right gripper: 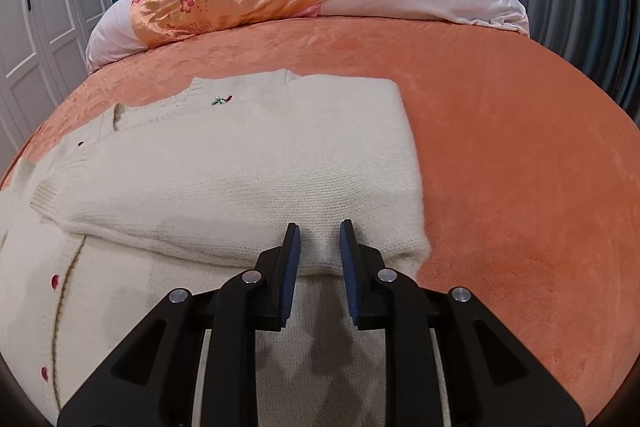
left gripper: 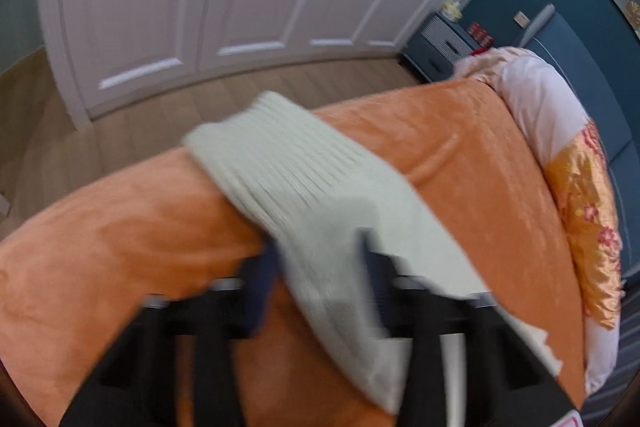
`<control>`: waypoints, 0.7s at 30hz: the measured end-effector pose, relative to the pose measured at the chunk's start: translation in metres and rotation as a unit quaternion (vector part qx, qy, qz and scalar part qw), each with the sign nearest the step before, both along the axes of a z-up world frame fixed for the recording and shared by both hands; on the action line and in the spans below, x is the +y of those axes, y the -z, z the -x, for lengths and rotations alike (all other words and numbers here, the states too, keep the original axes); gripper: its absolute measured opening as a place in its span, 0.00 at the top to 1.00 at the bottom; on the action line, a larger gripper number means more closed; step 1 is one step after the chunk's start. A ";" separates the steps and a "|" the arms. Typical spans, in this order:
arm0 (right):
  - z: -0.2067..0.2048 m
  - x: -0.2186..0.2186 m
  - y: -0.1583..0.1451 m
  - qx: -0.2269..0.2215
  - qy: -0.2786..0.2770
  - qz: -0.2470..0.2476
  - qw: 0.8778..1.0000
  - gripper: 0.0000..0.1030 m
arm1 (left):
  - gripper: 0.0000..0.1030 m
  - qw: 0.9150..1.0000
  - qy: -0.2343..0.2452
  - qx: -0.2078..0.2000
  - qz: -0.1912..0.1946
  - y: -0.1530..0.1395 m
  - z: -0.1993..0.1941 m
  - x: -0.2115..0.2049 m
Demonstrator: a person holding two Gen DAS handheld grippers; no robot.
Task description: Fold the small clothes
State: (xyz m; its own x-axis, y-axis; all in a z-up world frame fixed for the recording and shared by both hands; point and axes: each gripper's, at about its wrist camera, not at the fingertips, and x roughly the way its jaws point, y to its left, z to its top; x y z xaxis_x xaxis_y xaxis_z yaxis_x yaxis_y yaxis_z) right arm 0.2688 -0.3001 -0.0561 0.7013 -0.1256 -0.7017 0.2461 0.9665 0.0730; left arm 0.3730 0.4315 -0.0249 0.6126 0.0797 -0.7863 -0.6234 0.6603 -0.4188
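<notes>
- Cream knit cardigan (right gripper: 224, 163) is lying on the orange bed (right gripper: 500, 147), and going by the right wrist view one side is already folded in over the body, with a neat straight edge on the right.
- Right tool (right gripper: 319, 255) sits low over the near folded edge, jaws only narrowly apart with a ridge of knit between them. Can't honestly tell if the pads are pinching it or just resting there.
- Left tool (left gripper: 320, 263) is clamped on a ribbed bit of the same knit, the sleeve (left gripper: 296, 179) I think, lifted off the bed. That view is pretty blurry.
- So I'd call it roughly midway: one side fold done, the sleeve in the left tool not yet laid down.
- Still left, as far as I can judge: lay that sleeve across, then fold it up lengthwise. The buttoned front at the lower left is still spread out.
</notes>
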 end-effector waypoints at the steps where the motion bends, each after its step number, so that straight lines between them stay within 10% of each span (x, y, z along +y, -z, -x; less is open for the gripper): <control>1: 0.000 0.000 0.000 0.000 0.000 -0.001 1.000 0.81 | 0.91 1.000 0.004 -0.006 0.002 -0.005 0.000 0.001; 8: 0.001 -0.008 0.002 -0.011 -0.002 -0.031 0.999 0.81 | 0.92 0.980 0.147 -0.104 -0.087 -0.095 -0.012 -0.123; 13: 0.002 -0.013 0.003 -0.018 -0.004 -0.051 0.999 0.81 | 0.93 0.930 0.312 -0.166 -0.105 -0.139 -0.005 -0.289; 17: 0.003 -0.014 0.003 -0.019 -0.005 -0.057 0.998 0.81 | 0.92 0.893 0.415 -0.159 -0.063 -0.123 0.012 -0.412; 21: 0.004 -0.016 0.003 -0.021 -0.006 -0.064 0.998 0.81 | 0.86 0.889 0.452 -0.065 -0.028 -0.052 0.031 -0.494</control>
